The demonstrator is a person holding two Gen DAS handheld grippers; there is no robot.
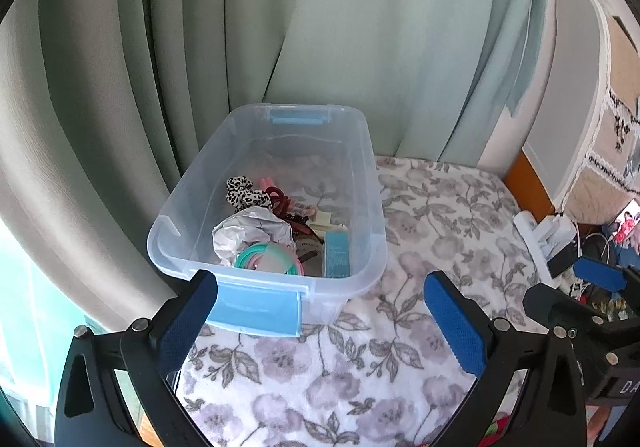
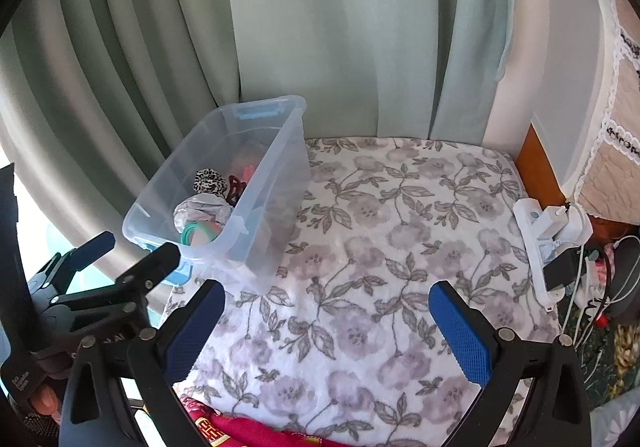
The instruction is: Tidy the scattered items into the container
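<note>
A clear plastic container (image 1: 362, 183) with blue latches stands on the floral blanket (image 1: 440, 215), close to the curtain. Inside lie a leopard scrunchie (image 1: 244, 193), crumpled white paper (image 1: 248, 231), pastel hair rings (image 1: 266, 261), a blue box (image 1: 336, 255) and a dark red clip (image 1: 280, 201). My left gripper (image 1: 320, 279) hangs open just before the container's near end, nothing between its fingers. It also shows in the right wrist view as the left gripper (image 2: 132, 247). My right gripper (image 2: 327, 289) is open over bare blanket to the right of the container (image 2: 276, 183). No loose items show on the blanket.
Pale green curtains (image 1: 320, 27) hang behind the container. A white power strip (image 2: 548, 231) with chargers and cables lies at the blanket's right edge by an orange wooden board (image 2: 536, 167). A red cloth (image 2: 248, 429) lies at the near edge.
</note>
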